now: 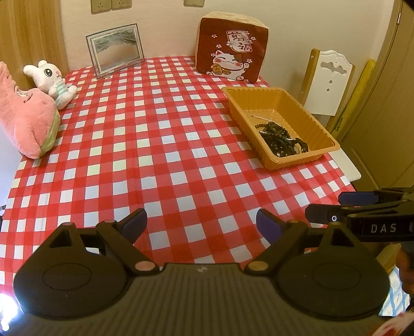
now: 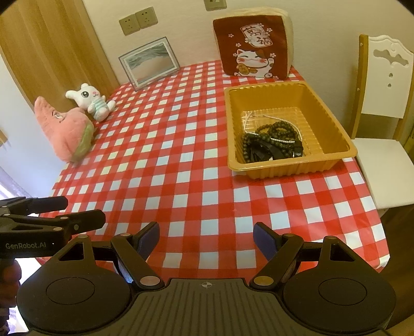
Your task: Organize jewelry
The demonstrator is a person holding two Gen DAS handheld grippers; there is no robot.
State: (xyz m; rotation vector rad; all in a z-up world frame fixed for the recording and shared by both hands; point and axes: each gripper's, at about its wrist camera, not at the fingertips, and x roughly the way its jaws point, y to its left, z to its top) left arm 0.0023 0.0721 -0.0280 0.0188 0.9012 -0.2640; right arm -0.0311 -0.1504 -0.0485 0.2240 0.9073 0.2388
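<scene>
Tabletop (image 1: 165,144) is covered with a red-and-white checked plastic cloth, lying flat, with a few faint creases near the front edge. The cloth's middle is bare.

Orange ribbed plastic tray (image 2: 323,111) sits on the right side of the tabletop, towards the far end. Inside it, heaped at the near end: strings of dark round beads (image 2: 269,134), a thin silvery chain (image 2: 248,117), and some black pieces I cannot identify. The same tray (image 1: 318,129) shows in the left wrist view with the dark beads (image 1: 278,138) in its near corner.

Far edge, against a pale wall: clear-framed sand picture (image 1: 115,47) standing tilted back, and a dark red square cushion printed with a beckoning cat (image 1: 230,49). Left edge: white plush rabbit in a striped top (image 1: 53,81), touching a pink plush toy with a green base (image 1: 28,119).

Room: beige wall sockets (image 2: 138,22) above the picture; wood-grain panelling at far left. White-and-wood chair (image 2: 383,85) stands just beside the tabletop's right side, near the tray.

Left claw (image 1: 201,223): both purple-padded fingers spread wide, nothing between them, hanging over the near cloth. Right claw (image 2: 205,236): likewise wide open and empty, above the near edge. The two sit side by side, each showing at the edge of the other's view.
</scene>
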